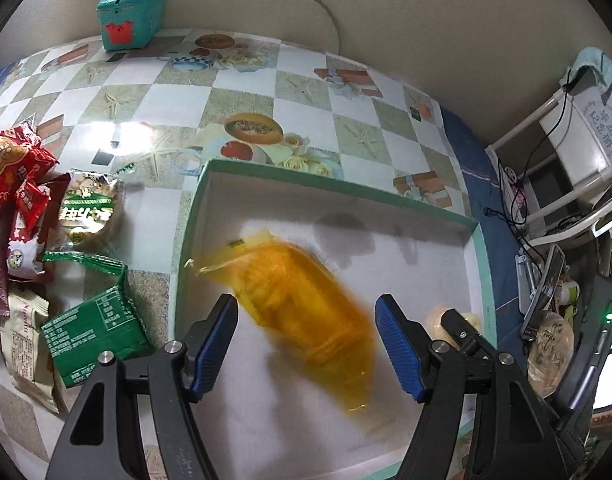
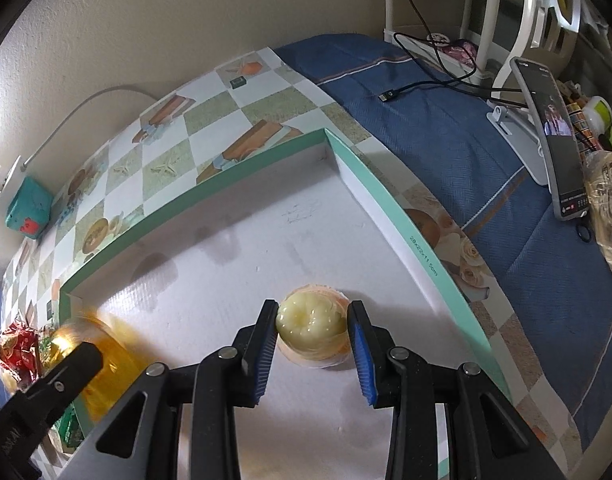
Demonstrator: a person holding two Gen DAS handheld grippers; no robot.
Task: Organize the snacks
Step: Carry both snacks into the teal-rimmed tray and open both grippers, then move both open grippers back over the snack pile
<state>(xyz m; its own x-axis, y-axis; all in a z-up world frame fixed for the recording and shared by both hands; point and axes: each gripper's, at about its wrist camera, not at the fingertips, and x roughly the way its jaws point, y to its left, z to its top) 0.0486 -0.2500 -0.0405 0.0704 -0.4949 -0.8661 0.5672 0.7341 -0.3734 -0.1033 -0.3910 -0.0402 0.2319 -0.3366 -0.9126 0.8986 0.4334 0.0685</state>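
Note:
A white box lid with a green rim (image 1: 330,186) lies on the checkered table; it also shows in the right wrist view (image 2: 241,168). My left gripper (image 1: 306,344) is open over the box, and a blurred orange snack packet (image 1: 306,308) lies or falls between and below its fingers, free of them. My right gripper (image 2: 312,340) is closed around a pale yellow jelly cup (image 2: 312,326), which sits low on the box floor; its pads touch the cup's sides. The orange packet (image 2: 93,356) shows at the left of that view.
A pile of snack packets lies left of the box: red ones (image 1: 13,176), green ones (image 1: 93,332), a beige one (image 1: 25,356). A teal box (image 1: 127,20) stands by the wall. A phone on a stand (image 2: 554,136), cables and a bagged snack (image 2: 606,204) lie on the blue cloth at the right.

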